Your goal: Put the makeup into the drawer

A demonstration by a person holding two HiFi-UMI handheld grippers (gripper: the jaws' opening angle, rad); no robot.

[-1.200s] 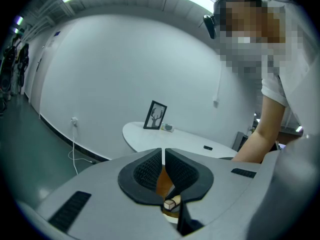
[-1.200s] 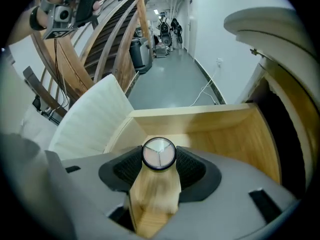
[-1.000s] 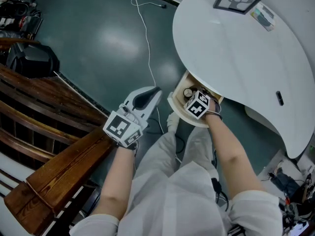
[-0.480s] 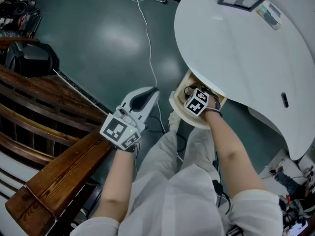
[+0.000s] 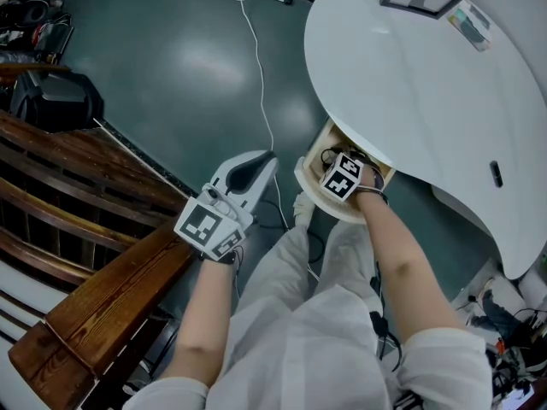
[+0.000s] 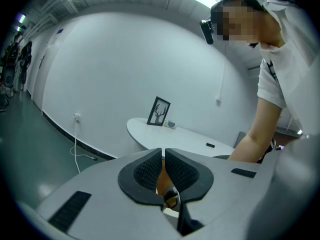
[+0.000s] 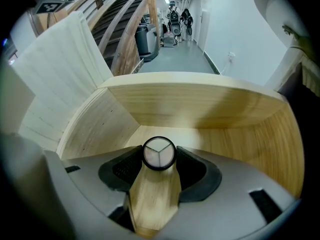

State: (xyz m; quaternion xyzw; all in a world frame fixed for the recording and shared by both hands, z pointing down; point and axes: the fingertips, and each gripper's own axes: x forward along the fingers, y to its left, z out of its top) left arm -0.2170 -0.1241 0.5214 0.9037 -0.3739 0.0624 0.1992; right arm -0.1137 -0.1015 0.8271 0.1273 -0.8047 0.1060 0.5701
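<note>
Now right tool clamped on makeup inside drawer, left tool closed (empty)

Right gripper in the open drawer.
The drawer juts from the white desk at centre; the left gripper hangs just left, over dark floor.

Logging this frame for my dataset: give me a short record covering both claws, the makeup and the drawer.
left claw: shut, empty, away from the drawer
right claw: shut on makeup, inside drawer
makeup: round, between the right claw's pads
drawer: open, wooden, under table
table: white
</note>
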